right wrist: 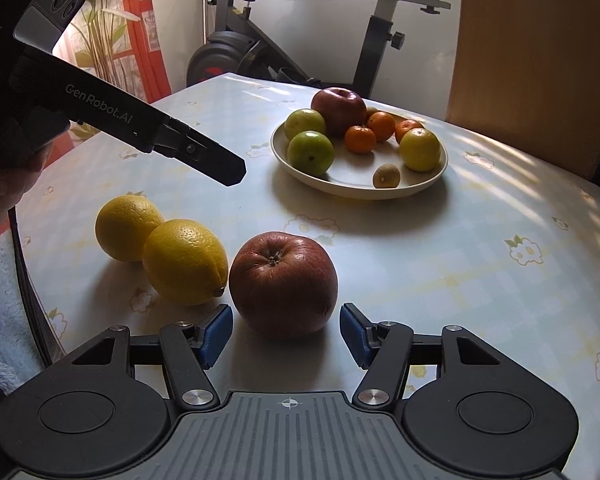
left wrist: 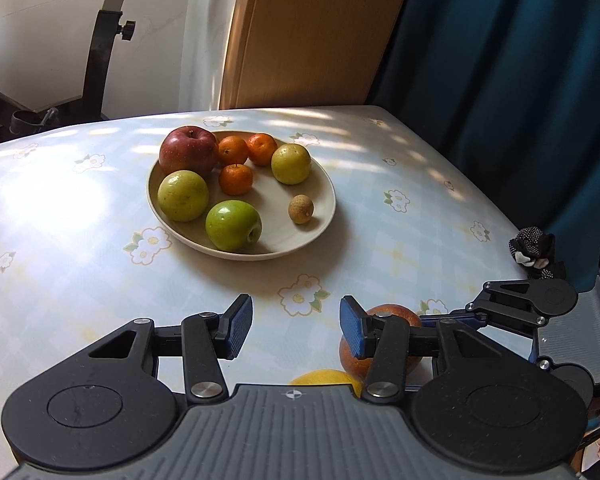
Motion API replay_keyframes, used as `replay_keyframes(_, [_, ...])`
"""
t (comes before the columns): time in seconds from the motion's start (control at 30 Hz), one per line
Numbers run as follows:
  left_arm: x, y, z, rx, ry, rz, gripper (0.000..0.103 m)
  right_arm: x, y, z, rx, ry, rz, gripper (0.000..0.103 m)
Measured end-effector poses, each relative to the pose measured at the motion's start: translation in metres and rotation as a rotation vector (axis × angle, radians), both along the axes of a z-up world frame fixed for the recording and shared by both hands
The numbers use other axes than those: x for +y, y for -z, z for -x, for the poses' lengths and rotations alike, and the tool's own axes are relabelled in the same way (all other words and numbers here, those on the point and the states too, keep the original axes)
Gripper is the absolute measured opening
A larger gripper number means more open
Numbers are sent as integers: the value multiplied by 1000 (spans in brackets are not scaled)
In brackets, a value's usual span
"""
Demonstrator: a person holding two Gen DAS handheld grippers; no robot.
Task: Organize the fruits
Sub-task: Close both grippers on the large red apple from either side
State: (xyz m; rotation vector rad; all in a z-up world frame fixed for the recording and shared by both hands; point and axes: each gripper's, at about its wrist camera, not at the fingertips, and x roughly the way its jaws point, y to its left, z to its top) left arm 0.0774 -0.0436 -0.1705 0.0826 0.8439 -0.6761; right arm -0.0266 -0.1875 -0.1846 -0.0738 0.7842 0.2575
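A cream plate [left wrist: 320,222] [right wrist: 404,190] holds a red apple [left wrist: 187,150], green apples, small oranges and a small brown fruit [left wrist: 301,209]. A loose red apple [right wrist: 283,284] lies on the table just ahead of my open right gripper [right wrist: 286,338], between its blue pads but not gripped. Two lemons [right wrist: 185,262] lie to its left. My left gripper [left wrist: 296,328] is open and empty above the table; in the right wrist view it hovers over the lemons [right wrist: 204,158]. The loose apple shows behind its right finger [left wrist: 396,314].
The table [left wrist: 60,220] has a pale floral cloth. A wooden chair back [left wrist: 312,32] and blue curtain [left wrist: 520,80] stand behind it. An exercise bike [right wrist: 300,40] is beyond the far edge. A dark cloth item [left wrist: 534,248] lies at the right edge.
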Motion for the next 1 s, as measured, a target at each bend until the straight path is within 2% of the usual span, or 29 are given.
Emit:
replay_keyframes(0.4, [-3,8,-2,70,36,42,51,-2,4,-6,5,12,-14,56])
replay_keyframes(1.0, [-20,15,4,103,147,54,48,-2,7,-7,8,-16,-11,53])
